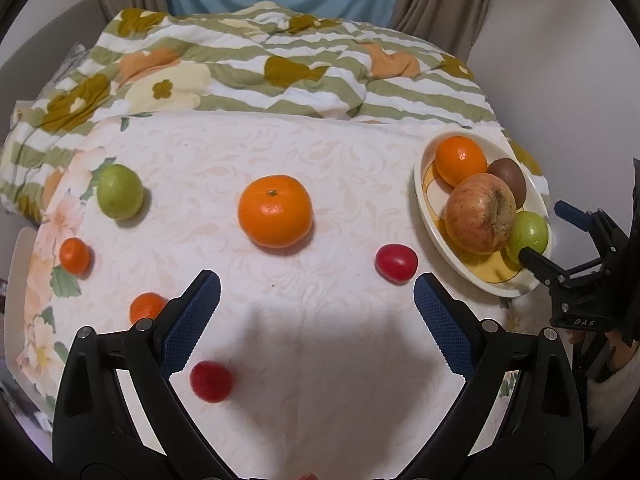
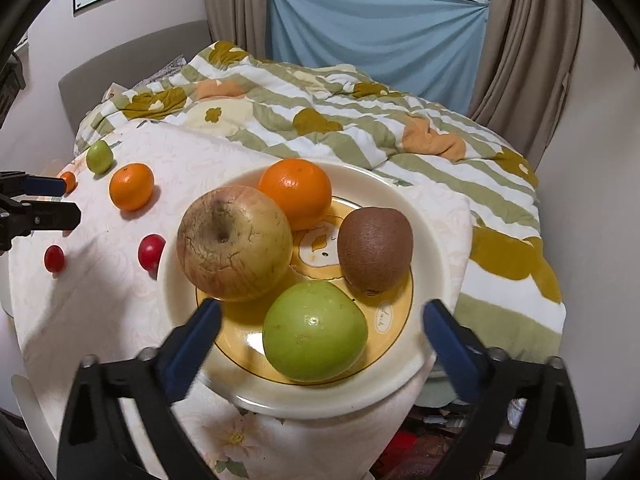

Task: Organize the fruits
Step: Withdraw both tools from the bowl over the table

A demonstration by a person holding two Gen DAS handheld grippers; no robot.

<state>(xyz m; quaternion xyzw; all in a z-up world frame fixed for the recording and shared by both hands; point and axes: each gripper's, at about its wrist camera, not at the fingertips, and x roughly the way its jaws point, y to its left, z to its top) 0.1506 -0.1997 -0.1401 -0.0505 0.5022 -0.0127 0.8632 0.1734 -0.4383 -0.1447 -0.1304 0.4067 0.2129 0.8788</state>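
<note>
A cream plate [image 2: 428,216] with a yellow centre holds a wrinkled apple [image 2: 234,242], an orange [image 2: 296,192], a kiwi [image 2: 376,250] and a green fruit [image 2: 314,330]. My right gripper [image 2: 322,312] is open, its fingers either side of the green fruit, just above the plate. My left gripper [image 1: 316,292] is open and empty over the tablecloth. Ahead of it lie a large orange [image 1: 275,211], a red tomato [image 1: 396,263], another red tomato [image 1: 211,381], two small oranges [image 1: 75,255] [image 1: 146,306] and a green fruit [image 1: 120,191]. The plate [image 1: 426,200] sits at the right in the left wrist view.
The round table has a pale floral cloth [image 1: 300,340]. A striped flowered quilt [image 1: 280,68] lies bunched along the far side. Curtains [image 2: 520,40] and a blue sheet [image 2: 376,28] hang behind. The plate sits close to the table's right edge.
</note>
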